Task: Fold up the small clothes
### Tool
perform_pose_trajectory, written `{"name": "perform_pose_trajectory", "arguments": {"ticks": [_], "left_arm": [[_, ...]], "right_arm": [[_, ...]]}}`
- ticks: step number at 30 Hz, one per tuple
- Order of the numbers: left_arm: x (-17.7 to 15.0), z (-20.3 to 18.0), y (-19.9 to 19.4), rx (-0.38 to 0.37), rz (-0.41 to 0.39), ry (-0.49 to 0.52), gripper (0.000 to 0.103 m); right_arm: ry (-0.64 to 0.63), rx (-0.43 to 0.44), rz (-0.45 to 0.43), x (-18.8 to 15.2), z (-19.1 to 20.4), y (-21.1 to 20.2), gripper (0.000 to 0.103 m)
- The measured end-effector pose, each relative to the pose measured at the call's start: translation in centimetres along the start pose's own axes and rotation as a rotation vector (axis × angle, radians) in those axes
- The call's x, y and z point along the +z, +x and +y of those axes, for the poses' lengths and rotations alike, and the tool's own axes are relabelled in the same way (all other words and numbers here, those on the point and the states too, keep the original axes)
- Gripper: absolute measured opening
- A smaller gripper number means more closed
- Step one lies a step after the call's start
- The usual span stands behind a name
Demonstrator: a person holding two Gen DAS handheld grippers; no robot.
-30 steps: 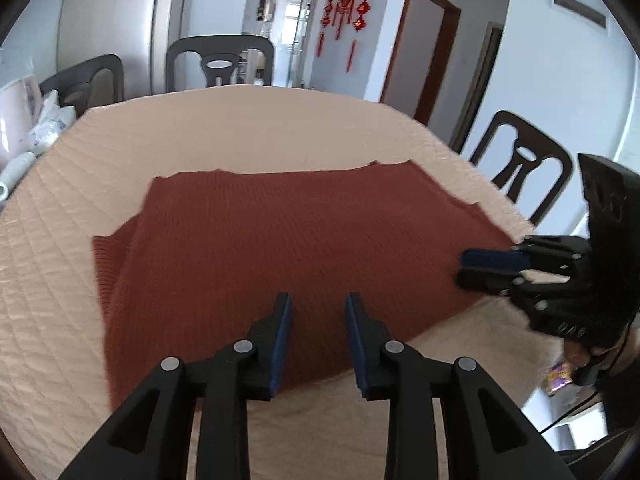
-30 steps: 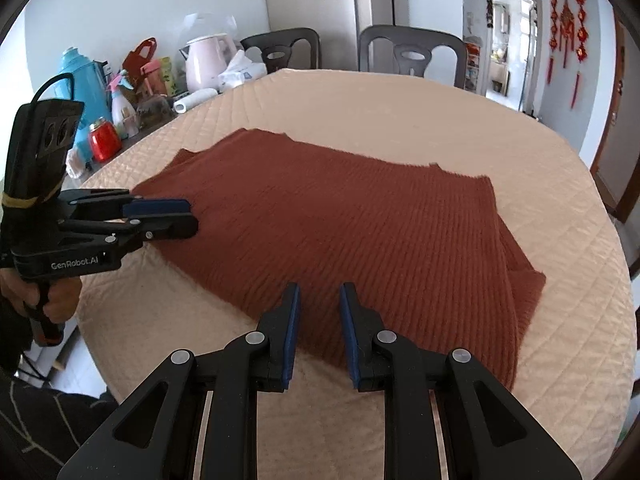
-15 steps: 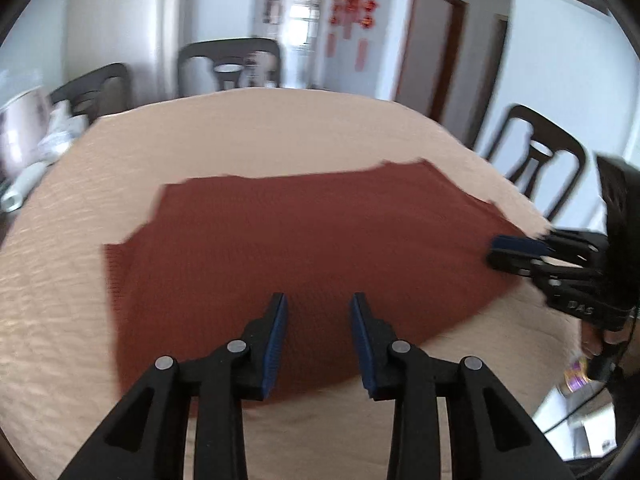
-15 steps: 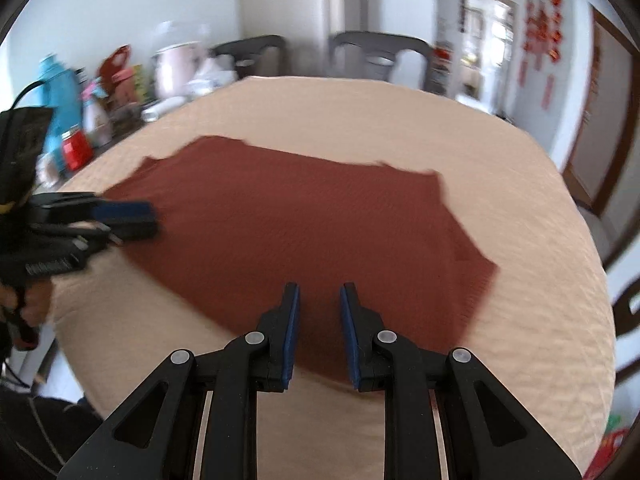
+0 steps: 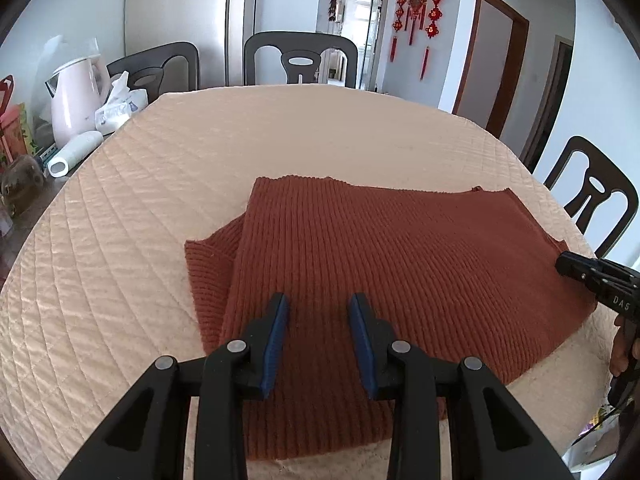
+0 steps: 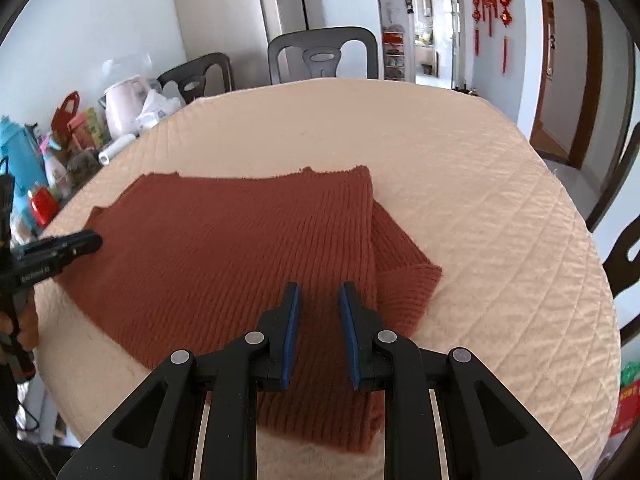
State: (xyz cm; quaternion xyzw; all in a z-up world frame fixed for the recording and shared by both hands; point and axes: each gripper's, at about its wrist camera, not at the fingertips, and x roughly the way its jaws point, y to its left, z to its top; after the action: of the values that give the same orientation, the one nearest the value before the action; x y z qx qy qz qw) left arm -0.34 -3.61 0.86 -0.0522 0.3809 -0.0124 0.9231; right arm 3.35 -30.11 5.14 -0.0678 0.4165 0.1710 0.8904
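A rust-red knit sweater [image 5: 400, 272] is lying flat on the quilted table cover [image 5: 200, 152], spreading ahead of and beneath both pairs of fingers. The left gripper [image 5: 320, 336] is hovering over its near edge, fingers narrowly apart and gripping nothing. The right gripper [image 6: 319, 330] is doing likewise, its gap narrower.

Sweater [image 5: 400, 264] was rust-brown, ribbed knit. Table cover [image 5: 280, 132] under it was pale peach, quilted in a diamond stitch pattern. Left gripper [image 5: 319, 338] and right gripper [image 6: 319, 334] were both black with blue pads. Beyond the sweater: dark grey chairs [image 5: 300, 58], red hanging ornaments [image 5: 418, 4] on a white wall, brown door frame [image 5: 496, 64]. At the cover's edge: pale pink kettle [image 5: 76, 96], white roll [image 5: 74, 154], bright blue flask [image 6: 18, 160], small red jar [image 6: 42, 206].
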Motion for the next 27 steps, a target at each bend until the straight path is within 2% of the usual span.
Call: {"name": "perform_pose_trajectory", "arguments": {"ticks": [8,17,21,24,27], "left_arm": [[0.9,0.6,0.8,0.037,-0.004,-0.009,0.035],[1.1,1.5,0.5,0.014,-0.007,-0.04,0.035],[1.1,2.0,-0.4,0.037,-0.018,-0.049,0.035],[1.1,2.7,-1.1,0.047,-0.037,-0.062,0.04],[0.9,3.9,-1.2,0.059,-0.037,-0.093,0.043]], "right_arm": [[0.006,-0.004,0.011,0.6,-0.4,1.0,0.021],[0.006,-0.007,0.016,1.0,-0.4,0.7,0.021],[-0.001,-0.008,0.002,0.9,-0.2,0.1,0.021],[-0.007,0.001,-0.006,0.9,0.0,-0.4,0.028],[-0.028,0.0,-0.011,0.8,0.5,-0.8,0.028]]}}
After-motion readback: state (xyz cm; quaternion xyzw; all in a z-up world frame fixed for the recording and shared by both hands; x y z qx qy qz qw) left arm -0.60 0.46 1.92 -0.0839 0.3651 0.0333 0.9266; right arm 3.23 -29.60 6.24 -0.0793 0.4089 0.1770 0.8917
